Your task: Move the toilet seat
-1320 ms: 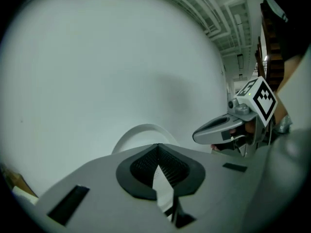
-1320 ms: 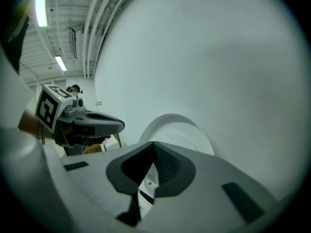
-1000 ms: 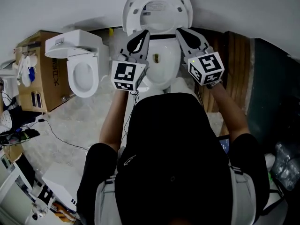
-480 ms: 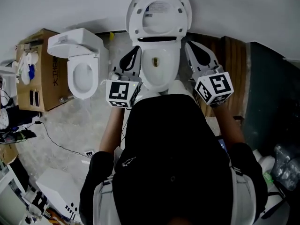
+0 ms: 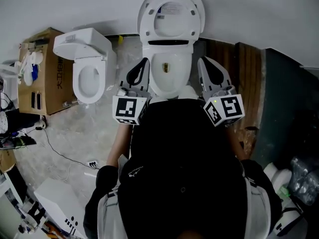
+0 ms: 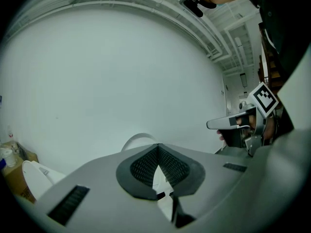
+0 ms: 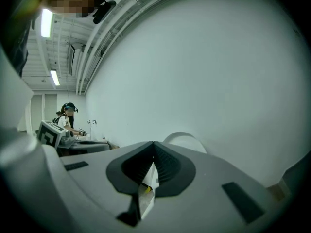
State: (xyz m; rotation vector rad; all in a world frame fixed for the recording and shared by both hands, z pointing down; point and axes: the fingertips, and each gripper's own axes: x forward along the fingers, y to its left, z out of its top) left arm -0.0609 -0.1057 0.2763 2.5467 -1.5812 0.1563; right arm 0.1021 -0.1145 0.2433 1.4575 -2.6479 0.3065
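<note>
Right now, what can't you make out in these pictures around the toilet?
- Head view: the toilet bowl's front is hidden behind the person.
- Head view: the print on the label under the raised seat is too small to read.
- Gripper views: the shut bodies of the left gripper and right gripper hide all but the seat's top edge.

A white wall (image 5: pixel 60 4) backs a marbled floor (image 5: pixel 75 131), where a second toilet (image 5: pixel 87 66) stands beside a cardboard box (image 5: pixel 44 83); wooden boards (image 5: pixel 249 68) at right, fluorescent tubes (image 7: pixel 47 23) lit overhead.
</note>
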